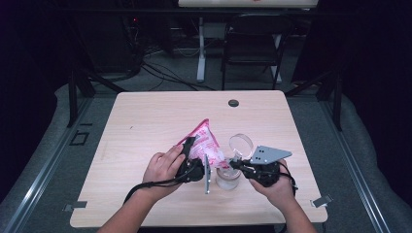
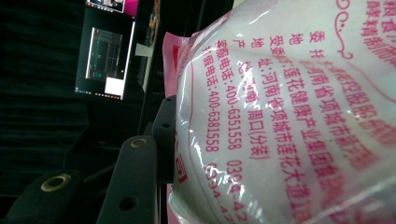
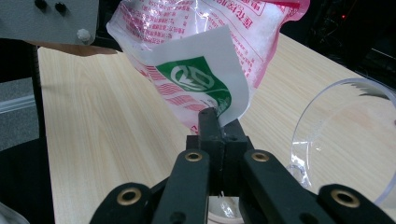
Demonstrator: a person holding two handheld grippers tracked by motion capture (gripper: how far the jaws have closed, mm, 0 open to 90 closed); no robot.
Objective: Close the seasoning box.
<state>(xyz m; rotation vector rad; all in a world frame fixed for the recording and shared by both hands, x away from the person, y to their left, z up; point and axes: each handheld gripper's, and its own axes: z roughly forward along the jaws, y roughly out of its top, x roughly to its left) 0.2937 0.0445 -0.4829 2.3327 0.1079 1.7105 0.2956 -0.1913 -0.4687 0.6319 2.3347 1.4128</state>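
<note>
Bag [image 1: 206, 143] of white powder tilts over jar [image 1: 228, 178].

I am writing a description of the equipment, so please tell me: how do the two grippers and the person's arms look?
Both grippers are black. The right gripper has jointed black jaws with brass-coloured rivets, and carries a grey three-cornered plate with small holes. The left gripper is black too, with the same ringed rivets, and a black cable trails from it. The forearms are bare, with no sleeves in view.
</note>
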